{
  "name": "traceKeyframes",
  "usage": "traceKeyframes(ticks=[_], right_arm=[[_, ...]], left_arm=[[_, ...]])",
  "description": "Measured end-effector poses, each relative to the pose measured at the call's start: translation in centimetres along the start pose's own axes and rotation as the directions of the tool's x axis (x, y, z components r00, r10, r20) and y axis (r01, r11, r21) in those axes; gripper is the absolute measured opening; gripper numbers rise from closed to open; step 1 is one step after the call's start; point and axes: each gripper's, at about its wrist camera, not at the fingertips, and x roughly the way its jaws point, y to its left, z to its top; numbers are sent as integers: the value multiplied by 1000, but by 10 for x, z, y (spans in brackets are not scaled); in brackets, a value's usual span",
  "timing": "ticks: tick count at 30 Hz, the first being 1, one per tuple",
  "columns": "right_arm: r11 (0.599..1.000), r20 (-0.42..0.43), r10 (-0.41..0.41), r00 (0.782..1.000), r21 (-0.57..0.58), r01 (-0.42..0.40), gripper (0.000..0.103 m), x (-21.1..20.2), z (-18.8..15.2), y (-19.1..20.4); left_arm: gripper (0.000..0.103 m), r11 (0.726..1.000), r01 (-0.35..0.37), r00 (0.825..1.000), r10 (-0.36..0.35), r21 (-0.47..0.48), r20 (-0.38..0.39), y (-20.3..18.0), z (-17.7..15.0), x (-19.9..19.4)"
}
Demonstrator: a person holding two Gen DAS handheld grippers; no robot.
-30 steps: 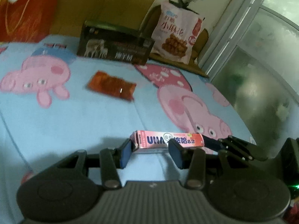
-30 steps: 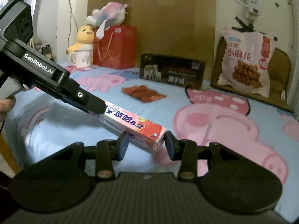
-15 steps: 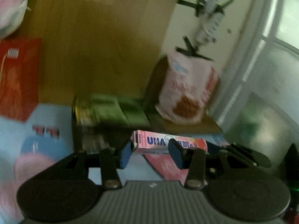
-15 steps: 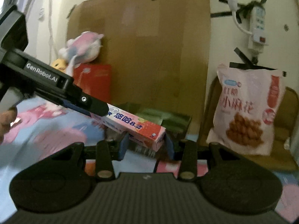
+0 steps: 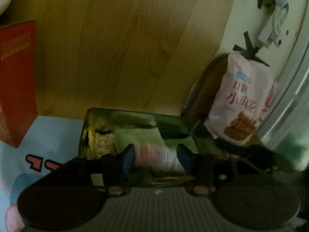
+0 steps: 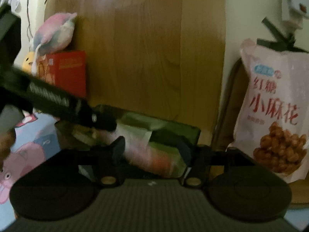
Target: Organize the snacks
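Both grippers have carried the long pink candy box off the open bedspread to the dark open-topped box against the wooden headboard, and their jaws have just been opening around it. From the left wrist view, the left gripper [image 5: 156, 157] has its blue pads spread, with the pink candy box [image 5: 156, 157] lying blurred between them; a gap shows at each pad, so the hold looks released, though the blur leaves some doubt. The candy box runs crosswise to this gripper, its long axis stretching rightward, and it sits over the near part of the dark box [image 5: 100, 119], whose interior already holds pale green and yellowish packets. A pink snack bag [image 5: 243, 104] stands upright just right of the dark box, and a red carton [image 5: 17, 81] stands well to the left. From the right wrist view, the right gripper [image 6: 152, 150] also stands parted, the candy box [image 6: 146, 154] angling from its jaws up and leftward toward the other gripper's finger, which reaches in from the left. Its right end lies between the right pads, apparently untouched by either. The coming move, I judge, is a straight withdrawal of both grippers backward, along their fingers and across the box's long axis, so neither drags it out.
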Motion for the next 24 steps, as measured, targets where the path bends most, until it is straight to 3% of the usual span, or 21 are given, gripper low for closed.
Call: traceKeyframes(ticks=[2,4,6,8,12,16,17,19,24], right_arm=[[1000,50,-21,999,23,20,64,-19,0,-1],[998,83,-13,996,60,8,64,-41,-1,-4],[993,86,35,996,114,-44,64,-65,-7,-8],[971,41,136,990,191,-141,64,-86,-24,-8],[926,-99,287,953,285,-249,64,-87,-61,7],[860,-182,376,909,432,-269,50,-67,-83,15],[851,-163,377,912,449,-272,49,-68,-85,17],[841,-176,399,900,461,-283,38,-70,-85,24],[857,-183,386,904,434,-278,38,-92,-89,39]], left_arm=[[60,1000,-10,1000,10,6,27,0,-2,-10],[60,1000,-2,998,2,3,65,4,-5,-32],[60,1000,11,995,-11,2,95,8,-13,-58],[60,1000,30,995,-29,-1,94,13,-28,-79],[58,995,83,997,-83,-58,2,28,-74,-93],[55,979,110,986,-129,-170,-102,41,-115,-85],[51,974,120,983,-144,-191,-115,42,-122,-84],[45,968,137,978,-165,-209,-125,41,-135,-81],[42,971,141,976,-169,-192,-139,28,-152,-98]])
